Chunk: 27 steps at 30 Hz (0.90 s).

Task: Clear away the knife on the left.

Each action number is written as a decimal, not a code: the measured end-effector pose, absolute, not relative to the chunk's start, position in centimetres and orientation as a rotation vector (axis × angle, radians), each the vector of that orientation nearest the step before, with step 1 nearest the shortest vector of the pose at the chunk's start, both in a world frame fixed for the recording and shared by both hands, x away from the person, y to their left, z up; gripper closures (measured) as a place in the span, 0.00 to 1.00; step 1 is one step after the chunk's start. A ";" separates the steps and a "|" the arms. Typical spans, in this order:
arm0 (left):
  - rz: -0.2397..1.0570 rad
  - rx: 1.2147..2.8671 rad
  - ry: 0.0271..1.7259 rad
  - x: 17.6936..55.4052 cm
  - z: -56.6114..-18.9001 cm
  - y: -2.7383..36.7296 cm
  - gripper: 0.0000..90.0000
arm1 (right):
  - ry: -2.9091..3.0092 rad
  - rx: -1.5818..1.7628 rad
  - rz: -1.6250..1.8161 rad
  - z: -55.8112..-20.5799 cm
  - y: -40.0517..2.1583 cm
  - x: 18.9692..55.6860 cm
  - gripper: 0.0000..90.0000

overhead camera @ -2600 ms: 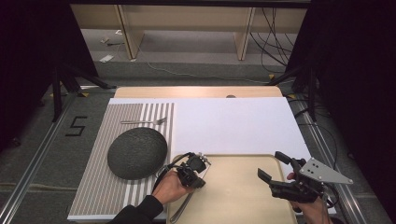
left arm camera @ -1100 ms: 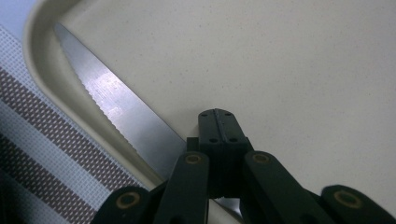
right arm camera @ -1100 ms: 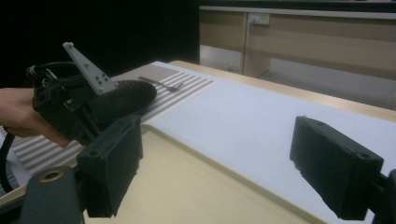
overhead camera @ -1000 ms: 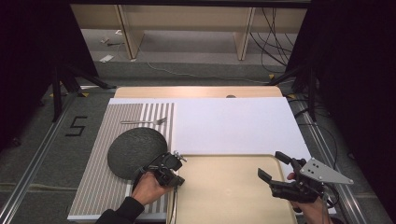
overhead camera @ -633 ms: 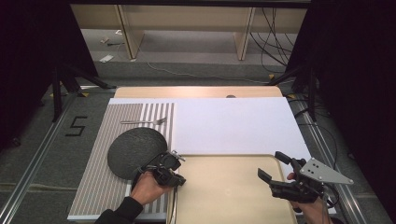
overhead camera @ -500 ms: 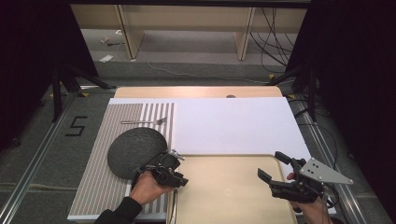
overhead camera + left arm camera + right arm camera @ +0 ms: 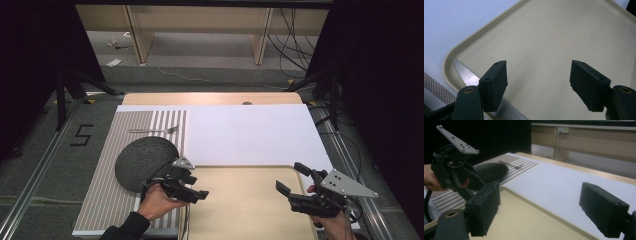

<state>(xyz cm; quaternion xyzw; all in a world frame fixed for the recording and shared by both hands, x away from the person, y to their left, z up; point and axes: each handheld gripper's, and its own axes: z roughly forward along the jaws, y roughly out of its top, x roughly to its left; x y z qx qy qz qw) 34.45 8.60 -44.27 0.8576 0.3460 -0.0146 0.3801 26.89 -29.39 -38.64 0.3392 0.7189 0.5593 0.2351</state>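
Surface (image 7: 250, 135) under a white sheet, striped mat (image 7: 110, 200) at left. Beige tray (image 7: 240, 200) near the front edge, bare but for a serrated knife (image 7: 465, 75) flat along its left rim. Dark plate (image 7: 142, 162) on the mat, just beside the tray; fork (image 7: 152, 130) beyond.

Left tool (image 7: 192, 192) wide open, empty, poised above the knife. Right tool (image 7: 295, 182) wide open, empty.

Likely risks: blade too flat for a clean pinch, skidding on the smooth tray; plate nudged by the left hand (image 7: 157, 202).
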 end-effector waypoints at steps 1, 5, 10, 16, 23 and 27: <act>-0.040 2.174 0.883 34.4 -44.2 8.7 0.32 | 1.973 0.930 1.534 -38.6 -29.4 26.9 0.20; -0.019 2.118 0.874 34.3 -43.8 9.0 0.32 | 1.972 0.931 1.535 -38.6 -29.4 26.9 0.20; 0.008 2.072 0.865 34.2 -43.4 9.4 0.30 | 1.973 0.932 1.537 -38.6 -29.4 26.9 0.20; 0.055 1.982 0.861 34.0 -42.8 10.2 0.28 | 1.972 0.933 1.536 -38.6 -29.4 26.9 0.20; 0.102 1.898 0.830 33.4 -42.1 11.1 0.28 | 1.973 0.931 1.538 -38.6 -29.4 26.9 0.20; 0.139 1.853 0.808 32.9 -41.7 11.6 0.27 | 1.972 0.931 1.539 -38.6 -29.4 26.9 0.20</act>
